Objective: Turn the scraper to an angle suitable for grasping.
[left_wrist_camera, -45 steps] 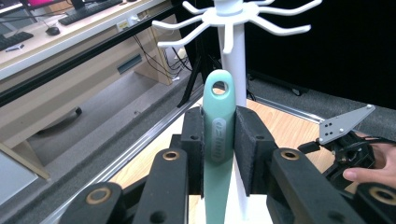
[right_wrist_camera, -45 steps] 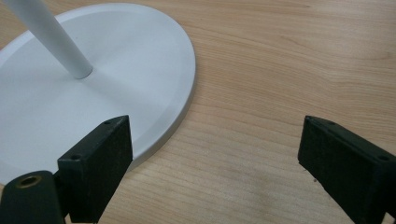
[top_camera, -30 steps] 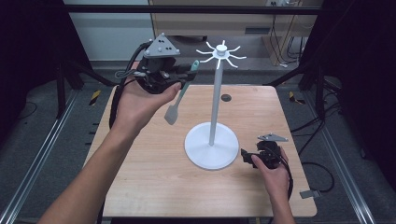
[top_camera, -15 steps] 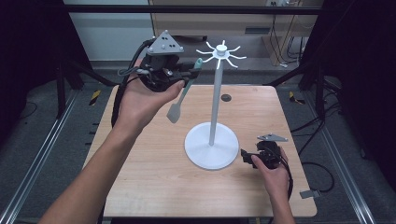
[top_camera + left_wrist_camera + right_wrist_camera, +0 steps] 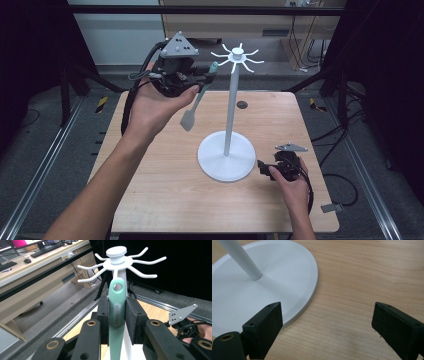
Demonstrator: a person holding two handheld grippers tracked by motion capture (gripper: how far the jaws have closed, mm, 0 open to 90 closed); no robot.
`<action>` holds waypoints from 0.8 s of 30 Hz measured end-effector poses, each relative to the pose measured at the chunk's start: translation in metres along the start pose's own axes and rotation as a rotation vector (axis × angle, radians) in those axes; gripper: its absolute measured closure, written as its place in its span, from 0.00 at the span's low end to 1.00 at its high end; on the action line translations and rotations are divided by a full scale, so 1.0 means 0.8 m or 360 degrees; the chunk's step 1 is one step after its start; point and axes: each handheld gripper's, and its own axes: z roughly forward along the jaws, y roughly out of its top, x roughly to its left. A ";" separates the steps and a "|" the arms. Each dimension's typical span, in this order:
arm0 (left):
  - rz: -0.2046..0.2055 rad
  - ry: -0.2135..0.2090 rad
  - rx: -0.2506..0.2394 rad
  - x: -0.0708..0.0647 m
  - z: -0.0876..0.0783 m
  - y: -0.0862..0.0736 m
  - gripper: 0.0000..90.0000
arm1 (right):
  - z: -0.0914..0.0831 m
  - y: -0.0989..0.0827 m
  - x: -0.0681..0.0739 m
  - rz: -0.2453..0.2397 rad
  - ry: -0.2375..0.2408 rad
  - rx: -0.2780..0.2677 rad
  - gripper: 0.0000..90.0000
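My left gripper (image 5: pixel 207 75) is raised above the table's far left and is shut on the green handle of a spatula (image 5: pixel 196 102), whose grey blade hangs down. In the left gripper view the spatula handle (image 5: pixel 117 307) sits clamped between both pads, its hanging hole just below the hooks of the white stand (image 5: pixel 117 261). The white stand (image 5: pixel 231 115) rises from a round base at the table's middle, with hook arms at its top. My right gripper (image 5: pixel 262 167) rests low on the table beside the base, open, with one of its fingers (image 5: pixel 263 326) by the base rim (image 5: pixel 309 297).
The wooden table (image 5: pixel 150 190) has free room at the front and left. A small dark round mark (image 5: pixel 242 104) sits near its far edge. Metal rails run along the floor on both sides, and a desk with keyboards (image 5: pixel 47 248) stands beyond.
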 end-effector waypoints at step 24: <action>-0.0019 0.0012 0.0017 0.007 0.003 -0.004 0.83 | 0.001 0.000 0.001 -0.0010 0.0000 0.0002 0.11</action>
